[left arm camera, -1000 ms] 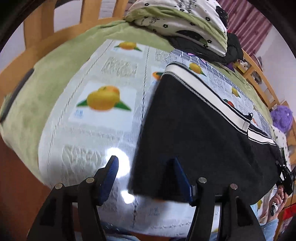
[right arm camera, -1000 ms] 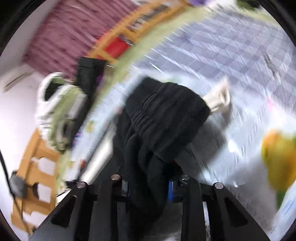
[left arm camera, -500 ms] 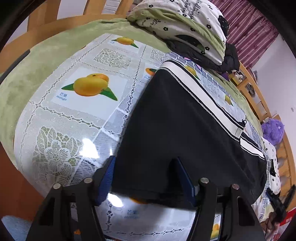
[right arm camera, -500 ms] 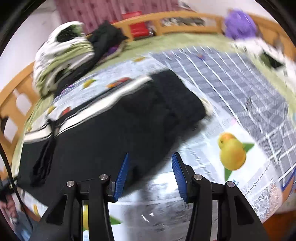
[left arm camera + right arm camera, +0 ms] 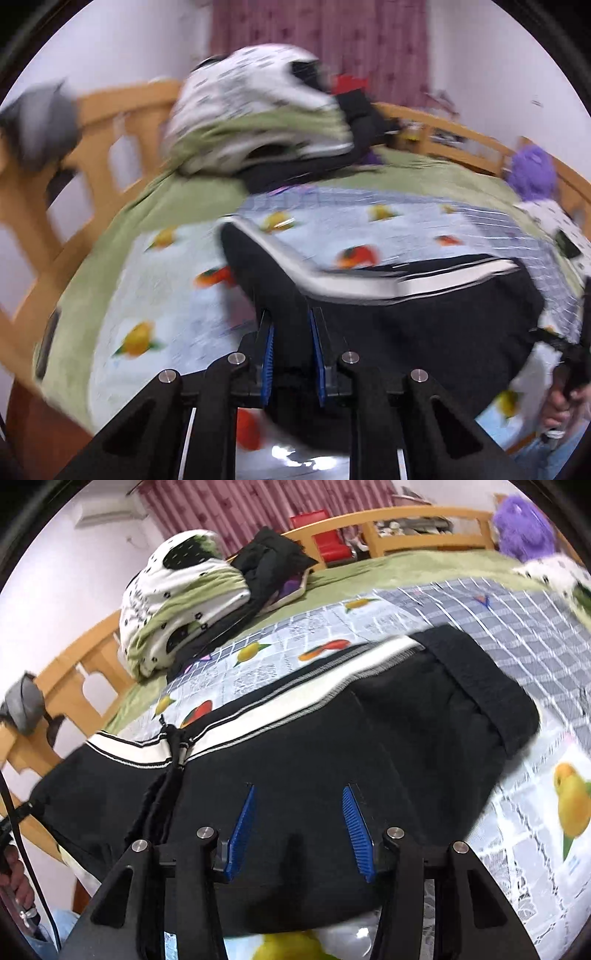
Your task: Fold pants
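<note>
Black pants with a white side stripe and a black drawstring lie across the fruit-print cloth on the bed. In the left wrist view my left gripper has its jaws closing on a pinched fold of the pants, and that end is raised off the cloth. The picture there is blurred by motion. My right gripper hovers open just over the flat black fabric near the front edge, and its pads are not pressing on anything.
A rolled white and green quilt and dark clothes sit at the back of the bed. Wooden rails ring the bed. A purple plush toy sits at the far right. A person's hand appears at the lower right.
My left gripper went from open around the pants' edge to pinching it and lifting it up. My right gripper let go of the bunched fabric, opened, and the pants now lie flat under it.
</note>
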The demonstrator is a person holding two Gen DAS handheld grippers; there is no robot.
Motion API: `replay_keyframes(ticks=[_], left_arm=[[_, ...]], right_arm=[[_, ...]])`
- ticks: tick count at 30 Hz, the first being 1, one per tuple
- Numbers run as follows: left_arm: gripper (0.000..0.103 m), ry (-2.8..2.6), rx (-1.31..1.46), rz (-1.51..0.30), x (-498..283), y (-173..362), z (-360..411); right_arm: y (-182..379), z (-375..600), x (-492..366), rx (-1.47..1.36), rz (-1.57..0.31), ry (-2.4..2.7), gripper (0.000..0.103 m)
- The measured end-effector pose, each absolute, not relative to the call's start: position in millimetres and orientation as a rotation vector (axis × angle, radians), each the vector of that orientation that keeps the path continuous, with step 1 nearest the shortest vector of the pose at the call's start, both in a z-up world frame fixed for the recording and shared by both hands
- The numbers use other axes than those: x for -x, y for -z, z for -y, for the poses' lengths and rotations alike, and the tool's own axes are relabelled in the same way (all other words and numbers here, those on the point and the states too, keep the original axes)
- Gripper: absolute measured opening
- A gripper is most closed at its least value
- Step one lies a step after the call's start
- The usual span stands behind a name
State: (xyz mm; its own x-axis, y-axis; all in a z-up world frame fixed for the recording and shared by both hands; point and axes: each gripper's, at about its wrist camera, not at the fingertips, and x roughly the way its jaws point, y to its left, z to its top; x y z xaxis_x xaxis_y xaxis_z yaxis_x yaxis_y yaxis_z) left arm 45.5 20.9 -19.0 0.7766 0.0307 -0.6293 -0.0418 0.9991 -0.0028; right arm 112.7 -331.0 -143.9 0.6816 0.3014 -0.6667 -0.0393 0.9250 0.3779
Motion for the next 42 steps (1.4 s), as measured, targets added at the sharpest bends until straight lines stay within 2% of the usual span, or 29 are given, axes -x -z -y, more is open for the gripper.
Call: replay_keyframes(ticks=[5,9,12,15,16,19,24,29,31,32,33,34,36,42], left_arm=[[0.015,0.15,0.002,-0.684,-61.6,17.4,65.1],[0.015,0.256,0.013,-0.76,-72.7,54.6,114.1],[0.015,0.301,0.065,-0.848,-73.8,81.8,121.6],[0.019,0.347,0.088,-0.861,-59.0,80.1,114.2],[0.024,0.34,0.074,-0.848,-51.7,73.9,110.2],[0.057,0.278,0.039,-0.775,-35.4,58.3,93.2],[0.058,0.158,0.109,-0.719,-30.9,47.7,28.7],[0.058,0.071,0.256,-0.756,-36.0,71.6,-36.2],[0.058,0.044,0.29,-0.763,-37.3,81.8,-55.7],[0.058,0.031,0.293,-0.767,-39.1,86.4,-61.1],[0.058,0.018,0.292,-0.77,-41.5,88.3,-65.0],[0.058,0.006,0.287,-0.774,-43.9,90.3,-68.5],[0.058,0.01,0.293,-0.782,-48.5,94.4,-71.6],[0.058,0.066,0.301,-0.786,-52.3,93.7,-63.6]], right_arm=[[144.9,369.2,-96.3,-0.372,-0.767,-0.138,0.048],[140.5,399.0,-77.0,-0.437,-0.737,-0.111,0.048],[135.2,408.1,-68.7,-0.471,-0.715,-0.121,0.048],[135.1,406.8,-65.7,-0.492,-0.715,-0.162,0.048],[136.2,403.0,-67.2,-0.498,-0.723,-0.183,0.049],[138.8,382.6,-76.4,-0.486,-0.754,-0.245,0.049],[141.0,328.1,-99.3,-0.49,-0.808,-0.389,0.05],[137.5,264.7,-129.6,-0.508,-0.87,-0.529,0.06],[141.4,240.7,-152.7,-0.471,-0.928,-0.528,0.061],[144.9,231.5,-163.8,-0.446,-0.962,-0.523,0.055],[149.6,221.4,-174.6,-0.42,-1.005,-0.516,0.042],[154.2,212.7,-182.7,-0.407,-1.041,-0.519,0.013],[141.6,202.5,-185.5,-0.393,-1.018,-0.541,0.013],[52.0,198.1,-173.4,-0.343,-0.841,-0.609,0.012]])
